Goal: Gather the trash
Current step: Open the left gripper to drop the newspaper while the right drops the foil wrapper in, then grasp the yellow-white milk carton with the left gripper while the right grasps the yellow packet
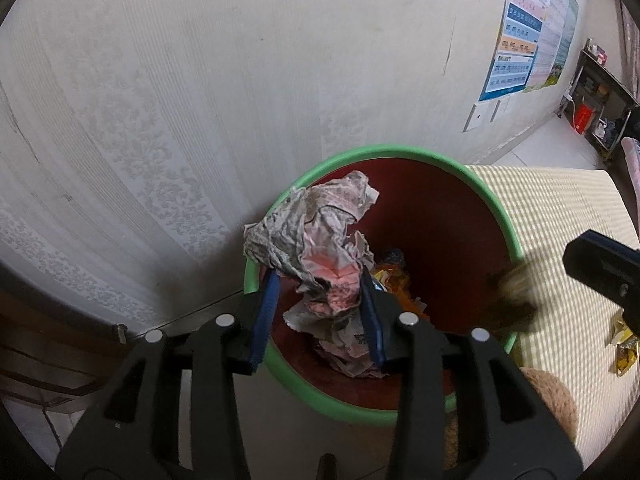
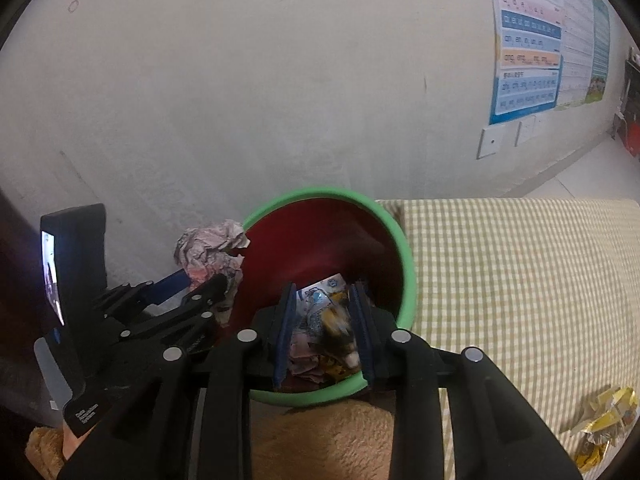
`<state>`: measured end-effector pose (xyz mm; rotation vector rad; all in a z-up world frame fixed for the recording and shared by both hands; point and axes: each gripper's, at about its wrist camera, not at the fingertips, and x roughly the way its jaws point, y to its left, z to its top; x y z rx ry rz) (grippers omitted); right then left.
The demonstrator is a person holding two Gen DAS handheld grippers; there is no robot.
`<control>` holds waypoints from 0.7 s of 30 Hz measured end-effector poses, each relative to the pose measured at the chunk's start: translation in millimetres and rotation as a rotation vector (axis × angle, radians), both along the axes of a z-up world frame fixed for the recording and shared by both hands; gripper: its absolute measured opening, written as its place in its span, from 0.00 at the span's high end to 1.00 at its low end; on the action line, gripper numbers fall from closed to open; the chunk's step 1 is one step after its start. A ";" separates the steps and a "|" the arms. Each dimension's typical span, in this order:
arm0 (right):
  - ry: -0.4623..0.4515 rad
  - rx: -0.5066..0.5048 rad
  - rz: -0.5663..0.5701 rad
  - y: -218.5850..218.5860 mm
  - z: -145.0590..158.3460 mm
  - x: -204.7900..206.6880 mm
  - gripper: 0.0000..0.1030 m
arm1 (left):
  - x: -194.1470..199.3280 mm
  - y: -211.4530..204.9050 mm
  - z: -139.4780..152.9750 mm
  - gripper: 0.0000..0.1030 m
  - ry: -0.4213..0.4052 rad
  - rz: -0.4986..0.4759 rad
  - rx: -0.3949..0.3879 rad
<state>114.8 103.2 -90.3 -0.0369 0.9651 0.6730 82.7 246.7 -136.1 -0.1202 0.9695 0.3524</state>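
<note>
A bin with a green rim (image 1: pixel 400 152) and a red inside stands against the wall. My left gripper (image 1: pixel 320 276) hangs over its left side, its blue pads shut on a crumpled newspaper ball (image 1: pixel 316 232). The right wrist view shows that ball (image 2: pixel 212 248) at the left gripper's tips (image 2: pixel 200 276), just outside the green rim (image 2: pixel 320 193). My right gripper (image 2: pixel 324 300) is open over the bin. A blurred dark-and-yellow wrapper (image 2: pixel 340 328) is loose between its pads, touching neither. The same blurred wrapper (image 1: pixel 512 296) shows at the bin's right edge. Other packets (image 2: pixel 320 296) lie at the bottom.
A green-and-white checked cloth (image 2: pixel 520 280) covers the surface right of the bin, with yellow wrappers (image 2: pixel 604 412) near its front right. A brown plush thing (image 2: pixel 320 440) lies below the bin. Posters (image 2: pixel 532 40) hang on the wall, and a dark shelf (image 1: pixel 600 92) stands far right.
</note>
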 end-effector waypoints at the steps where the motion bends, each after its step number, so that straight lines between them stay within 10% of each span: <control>1: -0.001 0.005 0.004 0.1 0.4 -0.4 0.61 | 0.1 -0.6 -0.2 0.48 0.005 0.003 0.003; 11: -0.005 0.005 -0.101 -62.4 3.6 -16.7 0.51 | -6.9 -13.7 5.4 0.36 0.005 -0.013 0.045; 21: 0.084 -0.091 -0.649 -274.9 -27.4 -29.1 0.47 | -6.9 -74.1 25.2 0.33 -0.042 -0.143 0.040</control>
